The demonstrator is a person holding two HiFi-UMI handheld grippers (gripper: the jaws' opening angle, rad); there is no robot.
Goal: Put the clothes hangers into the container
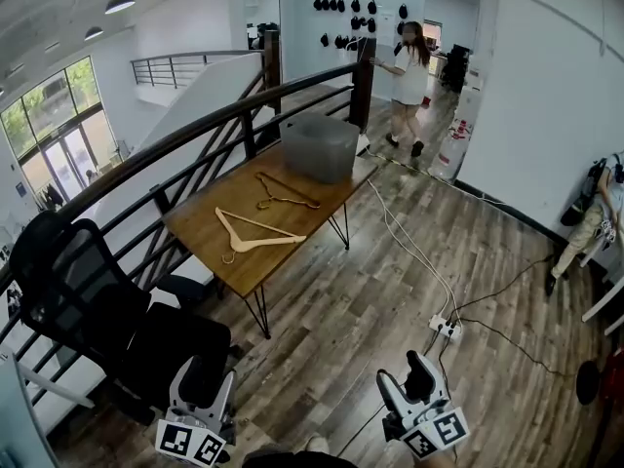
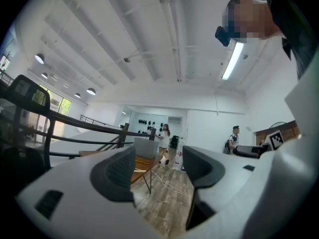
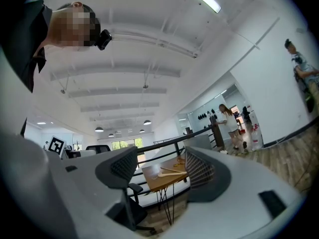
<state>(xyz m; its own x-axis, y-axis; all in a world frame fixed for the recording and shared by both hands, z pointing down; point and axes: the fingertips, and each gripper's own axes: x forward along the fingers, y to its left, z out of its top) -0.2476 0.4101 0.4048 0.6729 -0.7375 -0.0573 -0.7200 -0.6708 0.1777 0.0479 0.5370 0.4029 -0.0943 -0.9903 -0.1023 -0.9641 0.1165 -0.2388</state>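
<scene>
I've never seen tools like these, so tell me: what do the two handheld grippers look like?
The left gripper and right gripper match: smooth white shells, each with two fingers that have dark, textured inner faces. Each carries a cube printed with black-and-white square markers. The person's top is dark.

You stand on a wood-plank floor [image 1: 370,300]. Just ahead of your left gripper [image 1: 203,388], a black office chair [image 1: 88,291] sits beside the dark railing [image 1: 195,130]. White walls [image 1: 546,96], tall windows [image 1: 49,135] far to its left, round ceiling lamps [image 1: 119,4] overhead.
</scene>
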